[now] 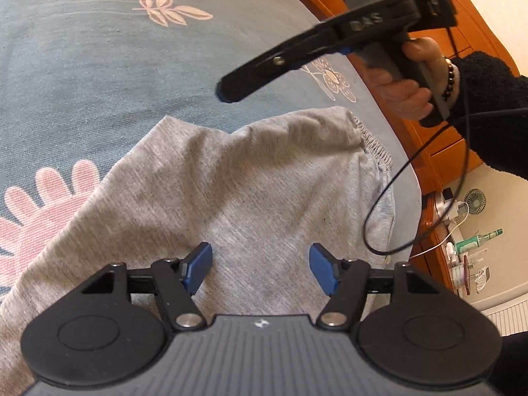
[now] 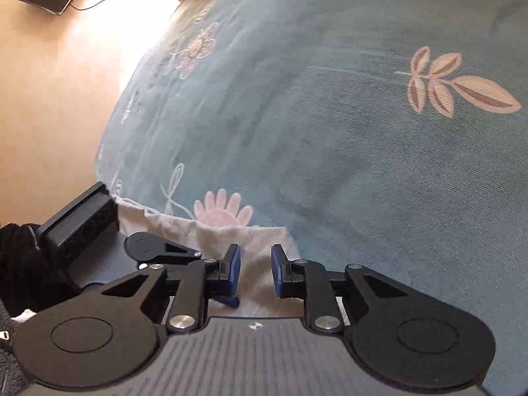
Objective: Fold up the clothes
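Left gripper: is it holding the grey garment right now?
No. The left gripper has its jaws apart above the grey garment, and nothing is pinched between its blue pads.
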`<state>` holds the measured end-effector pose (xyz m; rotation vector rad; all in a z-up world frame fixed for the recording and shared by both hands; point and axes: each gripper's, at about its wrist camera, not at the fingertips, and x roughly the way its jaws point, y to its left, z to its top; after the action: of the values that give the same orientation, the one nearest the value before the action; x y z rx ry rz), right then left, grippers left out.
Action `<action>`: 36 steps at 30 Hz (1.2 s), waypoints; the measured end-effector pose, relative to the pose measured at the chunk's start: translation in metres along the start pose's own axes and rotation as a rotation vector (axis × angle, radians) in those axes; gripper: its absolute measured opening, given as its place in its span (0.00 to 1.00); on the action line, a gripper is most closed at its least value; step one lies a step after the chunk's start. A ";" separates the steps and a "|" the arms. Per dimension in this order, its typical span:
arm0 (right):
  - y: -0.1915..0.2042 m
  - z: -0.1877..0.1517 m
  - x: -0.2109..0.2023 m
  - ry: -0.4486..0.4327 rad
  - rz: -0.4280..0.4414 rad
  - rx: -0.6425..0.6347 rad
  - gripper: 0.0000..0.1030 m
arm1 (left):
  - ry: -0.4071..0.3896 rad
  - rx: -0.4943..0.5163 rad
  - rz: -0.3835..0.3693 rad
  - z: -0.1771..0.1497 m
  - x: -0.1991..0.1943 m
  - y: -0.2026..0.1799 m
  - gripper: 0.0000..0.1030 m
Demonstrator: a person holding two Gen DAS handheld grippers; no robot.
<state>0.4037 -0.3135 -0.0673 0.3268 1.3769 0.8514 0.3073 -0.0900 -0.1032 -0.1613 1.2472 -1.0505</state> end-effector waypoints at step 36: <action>0.067 -0.053 0.004 0.112 -0.318 -0.511 0.28 | 0.076 0.148 -0.066 0.017 -0.003 -0.008 0.63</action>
<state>0.3311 -0.2796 -0.0371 -0.3299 1.2193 0.9263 0.3170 -0.0990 -0.0901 -0.0492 1.2340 -1.2109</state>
